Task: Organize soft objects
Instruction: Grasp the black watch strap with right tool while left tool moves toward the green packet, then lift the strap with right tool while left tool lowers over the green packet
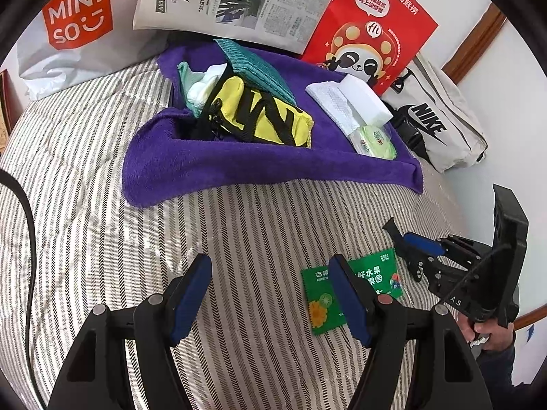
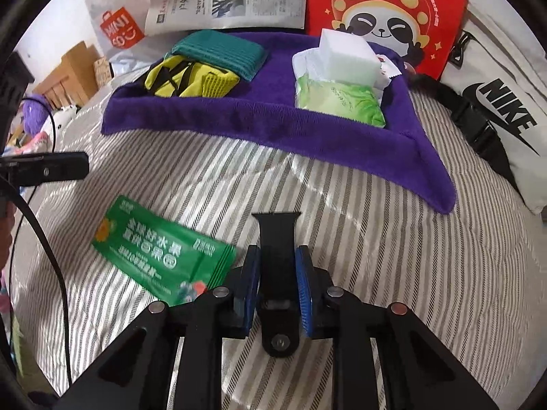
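A purple towel [image 1: 239, 167] [image 2: 273, 126] lies on the striped bedding. On it sit a yellow-and-black pouch [image 1: 263, 116] [image 2: 184, 80], a teal cloth [image 1: 253, 65] [image 2: 222, 49], a white sponge block [image 1: 365, 95] [image 2: 345, 56] and a green wipes pack [image 1: 374, 140] [image 2: 338, 102]. Green sachets [image 1: 321, 300] [image 2: 160, 256] lie on the bedding nearer to me. My left gripper [image 1: 270, 300] hovers open and empty, its right finger overlapping the sachets. My right gripper [image 2: 277, 287] [image 1: 407, 239] is shut on a flat black strap-like piece [image 2: 277, 235] that sticks out forward, just right of the sachets.
Along the wall stand a white MINISO bag [image 1: 75, 27], a newspaper [image 1: 239, 0] and a red panda bag [image 1: 369, 30]. A white NIKE bag [image 2: 495, 109] with black straps lies right of the towel. A black cable [image 2: 51, 239] trails at the left. A person's hand [image 1: 489, 335] holds the right gripper.
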A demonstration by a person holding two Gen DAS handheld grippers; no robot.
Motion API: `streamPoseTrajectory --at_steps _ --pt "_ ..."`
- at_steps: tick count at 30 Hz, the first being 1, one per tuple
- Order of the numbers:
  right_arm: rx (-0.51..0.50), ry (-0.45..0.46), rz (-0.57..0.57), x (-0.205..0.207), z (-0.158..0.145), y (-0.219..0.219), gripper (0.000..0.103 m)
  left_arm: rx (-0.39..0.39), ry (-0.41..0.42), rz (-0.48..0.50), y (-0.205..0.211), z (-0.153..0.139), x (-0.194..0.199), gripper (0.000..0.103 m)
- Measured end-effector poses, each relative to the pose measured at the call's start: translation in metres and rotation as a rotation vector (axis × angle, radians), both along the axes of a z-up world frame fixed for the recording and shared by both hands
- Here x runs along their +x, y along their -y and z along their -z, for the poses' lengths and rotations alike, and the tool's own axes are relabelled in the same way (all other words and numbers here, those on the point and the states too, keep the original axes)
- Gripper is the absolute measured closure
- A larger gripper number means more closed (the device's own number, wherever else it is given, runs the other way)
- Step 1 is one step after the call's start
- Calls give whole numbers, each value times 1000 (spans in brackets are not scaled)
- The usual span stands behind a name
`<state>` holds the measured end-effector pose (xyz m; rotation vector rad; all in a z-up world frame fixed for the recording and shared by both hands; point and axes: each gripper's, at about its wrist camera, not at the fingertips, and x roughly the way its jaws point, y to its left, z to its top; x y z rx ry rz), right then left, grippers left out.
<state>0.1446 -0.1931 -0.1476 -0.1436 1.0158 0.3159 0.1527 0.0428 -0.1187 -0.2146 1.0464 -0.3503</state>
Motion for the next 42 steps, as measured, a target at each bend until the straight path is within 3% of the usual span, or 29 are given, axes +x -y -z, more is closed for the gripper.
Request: streamPoseTrajectory --at_steps 5,13,23,32,42 --pt "-9 14 -5 -4 1 0 81 0 8 9 2 0 0 34" --pt "72 -21 15 2 -1 12 82 24 23 55 8 -1 -4 34" --pt "56 13 100 -6 -22 52 82 117 127 370 64 0 -14 34" --pt "57 27 174 -15 -27 89 82 365 217 608 107 17 -21 33" --pt "83 9 181 -14 -19 95 82 399 266 758 128 22 -19 20"
